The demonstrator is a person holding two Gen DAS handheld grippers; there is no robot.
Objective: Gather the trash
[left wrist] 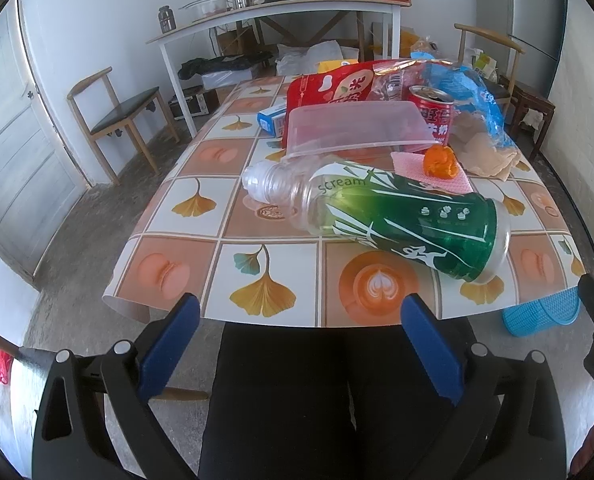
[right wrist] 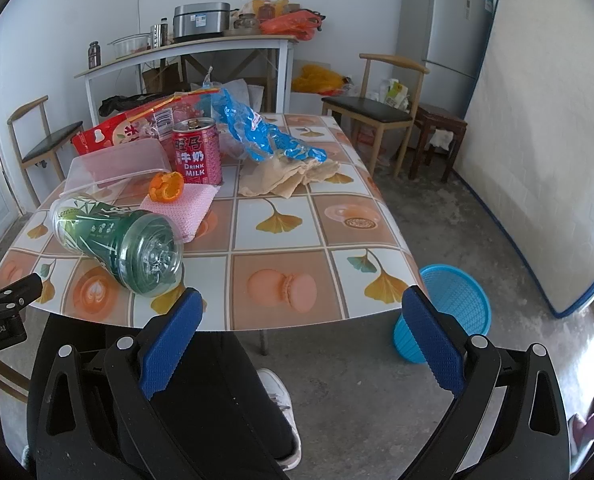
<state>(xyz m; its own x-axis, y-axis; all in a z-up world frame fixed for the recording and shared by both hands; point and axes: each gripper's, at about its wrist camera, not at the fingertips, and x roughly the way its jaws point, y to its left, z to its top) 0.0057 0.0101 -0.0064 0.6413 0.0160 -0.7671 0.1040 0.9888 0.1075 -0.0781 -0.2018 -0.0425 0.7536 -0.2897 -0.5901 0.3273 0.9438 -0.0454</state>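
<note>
Two grippers: left gripper (left wrist: pixel 299 334) and right gripper (right wrist: pixel 301 330), both spread wide, holding nothing.
Bottle (right wrist: pixel 117 242): lying sideways on table (right wrist: pixel 297 220), near edge.
Can (right wrist: pixel 197 152): upright, behind.
Basket (right wrist: pixel 445 312): floor, right.

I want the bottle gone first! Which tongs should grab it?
Probably the left tongs: the green bottle lies just ahead of them. From the right tongs it sits off to the left. Both are open.

both wrist views near, sharing table (left wrist: pixel 185 280)
</note>
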